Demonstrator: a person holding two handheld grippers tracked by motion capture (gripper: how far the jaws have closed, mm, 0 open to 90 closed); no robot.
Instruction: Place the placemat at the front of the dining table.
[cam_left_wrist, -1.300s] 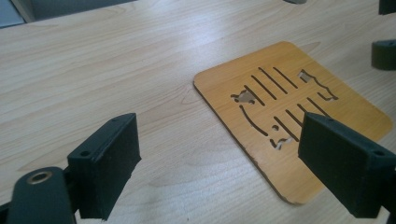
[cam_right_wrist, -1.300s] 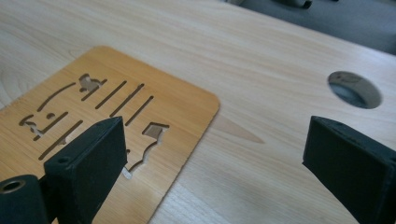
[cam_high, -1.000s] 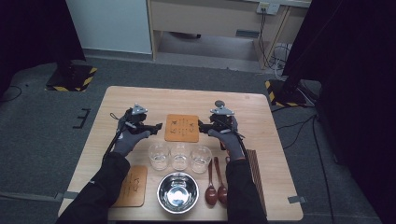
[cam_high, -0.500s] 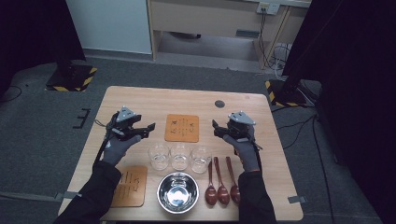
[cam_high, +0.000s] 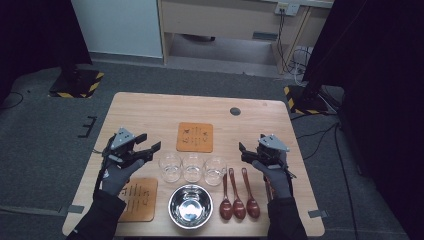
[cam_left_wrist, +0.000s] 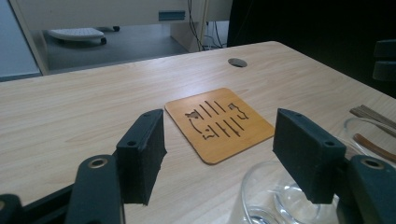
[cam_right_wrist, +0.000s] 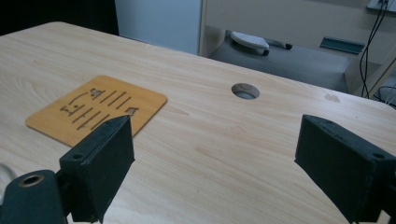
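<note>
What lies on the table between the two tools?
In the high view, three clear glasses stand in a row between the left tool and right tool.

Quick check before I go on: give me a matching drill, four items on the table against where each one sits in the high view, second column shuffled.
Things:
1. shiny round metal bowl
2. three dark red wooden spoons
3. square orange wooden coaster with cut-out lines
4. row of three clear glass cups

Places:
A. mid-table, beyond the cups
B. near edge, right of the bowl
C. between the two grippers, in front of the coaster
D. near edge, centre, just this side of the cups

Pairs: 1-D, 2-B, 3-A, 4-C
</note>
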